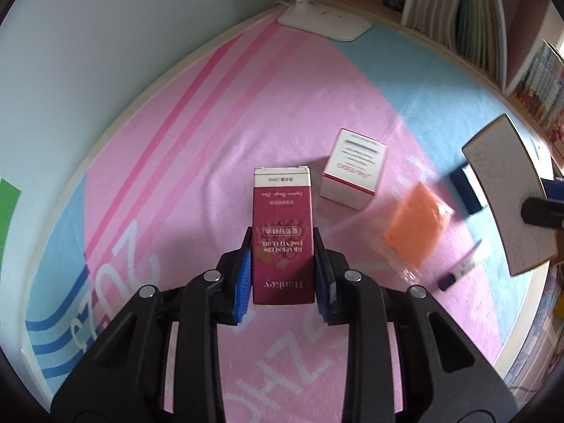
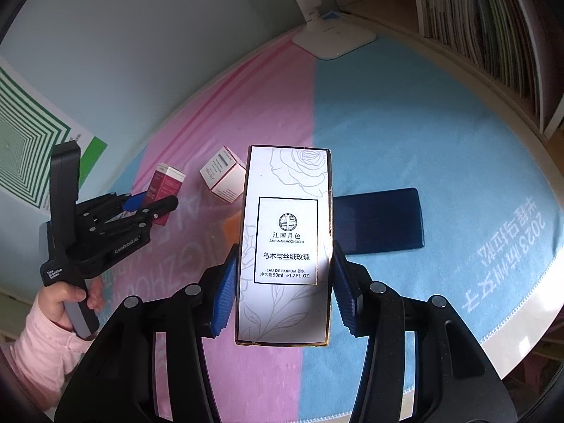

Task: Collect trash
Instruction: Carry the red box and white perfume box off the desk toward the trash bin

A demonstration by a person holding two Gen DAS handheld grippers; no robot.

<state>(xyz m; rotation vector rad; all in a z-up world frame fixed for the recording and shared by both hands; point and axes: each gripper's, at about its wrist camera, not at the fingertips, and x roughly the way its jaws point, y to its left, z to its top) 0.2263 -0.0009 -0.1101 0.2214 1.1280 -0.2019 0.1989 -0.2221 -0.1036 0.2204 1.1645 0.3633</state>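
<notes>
Boxes fill both our grippers. Our left gripper is squeezed tight on a dark red box, with a blue pad pressed on each long side. The box stands up between the pads and sits above the pink and blue mat, not touching it.

Our right gripper is clamped on a tall white box with a rose drawn on it. Its blue pads push on the two long sides, and the box is off the mat too.

Far past the red box, a small white box with a red stripe sits on the pink part of the mat. To its right lies an orange packet, blurry in a clear wrapper. Near that packet, further right, a small pen with a dark cap lies on the mat. A dark blue flat case lies on the blue part, behind the white box.

At the far edge of the mat stands a white lamp base. Books line a shelf at the far right. A hand in a pink sleeve holds the left gripper's handle.
</notes>
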